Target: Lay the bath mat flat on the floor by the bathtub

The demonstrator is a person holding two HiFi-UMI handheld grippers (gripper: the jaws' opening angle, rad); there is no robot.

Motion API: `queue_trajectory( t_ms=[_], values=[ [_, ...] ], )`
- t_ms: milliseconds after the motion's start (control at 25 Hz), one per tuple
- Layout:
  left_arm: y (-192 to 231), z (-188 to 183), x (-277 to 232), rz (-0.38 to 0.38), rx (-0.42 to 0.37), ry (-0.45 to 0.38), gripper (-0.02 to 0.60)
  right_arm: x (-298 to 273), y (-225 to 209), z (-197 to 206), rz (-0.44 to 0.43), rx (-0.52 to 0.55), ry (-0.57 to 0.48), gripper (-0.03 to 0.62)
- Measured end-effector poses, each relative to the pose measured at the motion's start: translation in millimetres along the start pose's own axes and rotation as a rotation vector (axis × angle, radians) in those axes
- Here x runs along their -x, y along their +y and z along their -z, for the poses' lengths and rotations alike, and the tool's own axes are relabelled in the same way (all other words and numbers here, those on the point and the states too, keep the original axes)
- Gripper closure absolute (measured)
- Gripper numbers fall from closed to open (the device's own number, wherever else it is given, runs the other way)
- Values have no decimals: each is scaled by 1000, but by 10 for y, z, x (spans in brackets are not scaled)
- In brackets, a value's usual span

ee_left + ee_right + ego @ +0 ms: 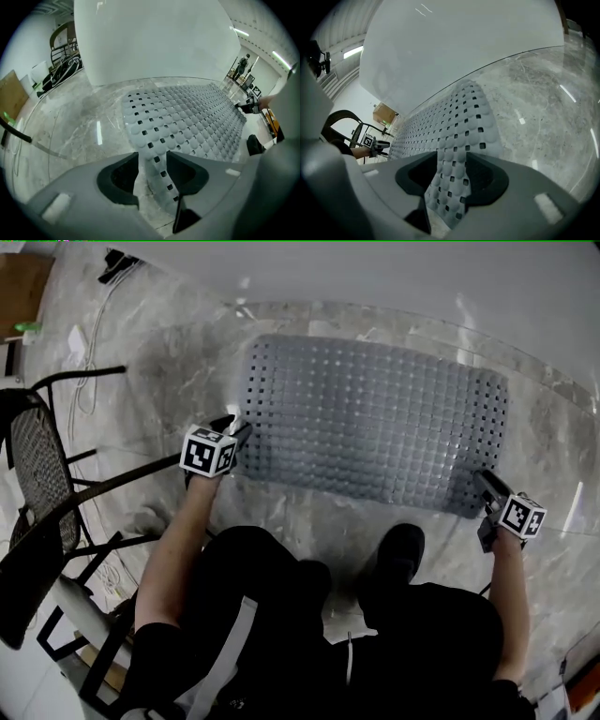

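Observation:
The grey perforated bath mat lies spread flat on the marble floor along the white bathtub wall. My left gripper is at the mat's near left corner, my right gripper at its near right corner. In the left gripper view the mat's corner runs up between the jaws of the left gripper, which stand apart with gaps beside it. In the right gripper view the mat's corner fills the space between the parted jaws of the right gripper, without looking squeezed.
A black metal chair stands at the left, close to my left arm. White cables trail on the floor at the far left. The person crouches with one shoe just short of the mat's near edge.

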State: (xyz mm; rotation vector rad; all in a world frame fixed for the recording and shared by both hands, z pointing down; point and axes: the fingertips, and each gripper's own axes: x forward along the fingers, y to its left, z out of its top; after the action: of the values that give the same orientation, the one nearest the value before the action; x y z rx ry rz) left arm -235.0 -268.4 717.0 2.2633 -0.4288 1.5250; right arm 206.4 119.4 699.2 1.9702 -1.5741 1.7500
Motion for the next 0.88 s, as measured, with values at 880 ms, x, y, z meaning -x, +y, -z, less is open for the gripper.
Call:
queue_trajectory(
  t_ms=[880],
  values=[
    [-274, -48, -238, 95, 22, -35, 437, -174, -81, 125, 102, 135, 106, 471]
  ],
)
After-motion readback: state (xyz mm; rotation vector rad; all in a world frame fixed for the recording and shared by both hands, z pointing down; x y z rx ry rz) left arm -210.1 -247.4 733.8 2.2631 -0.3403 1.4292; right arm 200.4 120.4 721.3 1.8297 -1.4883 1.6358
